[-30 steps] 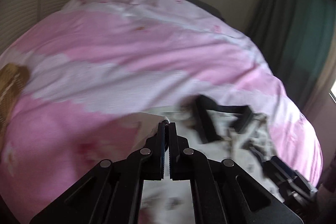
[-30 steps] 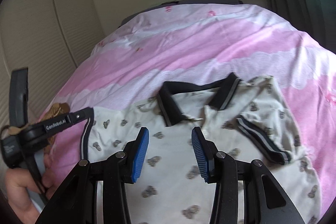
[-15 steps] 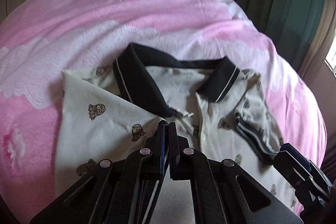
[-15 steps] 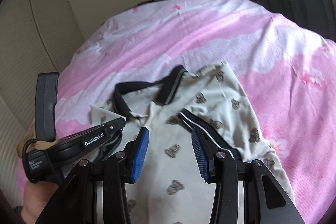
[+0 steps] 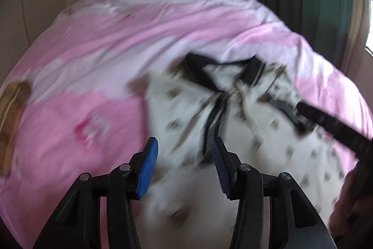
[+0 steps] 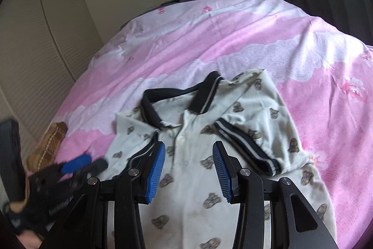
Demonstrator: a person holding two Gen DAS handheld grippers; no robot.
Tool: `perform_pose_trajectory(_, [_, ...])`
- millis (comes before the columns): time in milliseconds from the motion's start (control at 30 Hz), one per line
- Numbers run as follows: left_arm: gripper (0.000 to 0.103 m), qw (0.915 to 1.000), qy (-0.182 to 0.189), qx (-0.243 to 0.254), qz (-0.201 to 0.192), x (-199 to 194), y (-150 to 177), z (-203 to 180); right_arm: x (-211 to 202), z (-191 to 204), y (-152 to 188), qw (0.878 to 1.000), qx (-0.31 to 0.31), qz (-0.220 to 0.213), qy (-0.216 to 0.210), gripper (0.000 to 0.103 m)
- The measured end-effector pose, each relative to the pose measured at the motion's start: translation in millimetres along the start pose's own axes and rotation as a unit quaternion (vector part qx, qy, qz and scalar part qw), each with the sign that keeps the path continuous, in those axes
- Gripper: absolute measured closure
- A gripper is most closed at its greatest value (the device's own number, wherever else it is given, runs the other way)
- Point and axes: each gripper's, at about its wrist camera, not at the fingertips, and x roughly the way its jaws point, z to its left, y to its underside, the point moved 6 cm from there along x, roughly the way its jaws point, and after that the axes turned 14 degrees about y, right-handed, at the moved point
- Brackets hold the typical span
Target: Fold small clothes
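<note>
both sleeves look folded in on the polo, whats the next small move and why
Probably bring both grippers down to the hem and fold it up toward the collar. The polo shirt lies flat on the pink bedspread, both striped sleeve cuffs already turned inward; the left gripper is opening with nothing gripped, the right gripper open.

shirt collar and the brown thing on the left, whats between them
In the right wrist view, only bare pink bedcover lies between the collar and the brown thing, plus the shirt's own shoulder.

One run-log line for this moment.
polo shirt: both sleeves folded in | left gripper: opening, empty | right gripper: open, empty
</note>
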Motion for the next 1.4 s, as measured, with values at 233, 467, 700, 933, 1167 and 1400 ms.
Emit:
perform_pose_trajectory(233, [0.056,0.9980,-0.001,-0.061,0.017,4,33,40,9,45,27,0.998,-0.038,0.041,-0.039,0.059])
perform_pose_trajectory(467, [0.055,0.9971,-0.029,-0.066,0.023,3,41,58,30,92,44,0.991,-0.075,0.083,-0.078,0.060])
perform_pose_trajectory(700, [0.053,0.9963,-0.028,-0.080,0.016,-4,47,68,51,95,66,0.987,-0.082,0.126,-0.062,0.066])
perform_pose_trajectory(933, [0.055,0.9976,-0.014,-0.068,-0.002,-23,45,43,32,84,65,0.987,-0.089,0.116,-0.065,0.068])
perform_pose_trajectory(1167, [0.055,0.9975,-0.018,-0.059,-0.034,-78,72,3,-56,15,72,0.995,-0.087,0.036,-0.037,0.068])
perform_pose_trajectory(1400, [0.055,0.9954,-0.052,-0.045,-0.066,-135,142,-46,-140,-76,112,0.998,-0.031,-0.009,0.049,0.066])
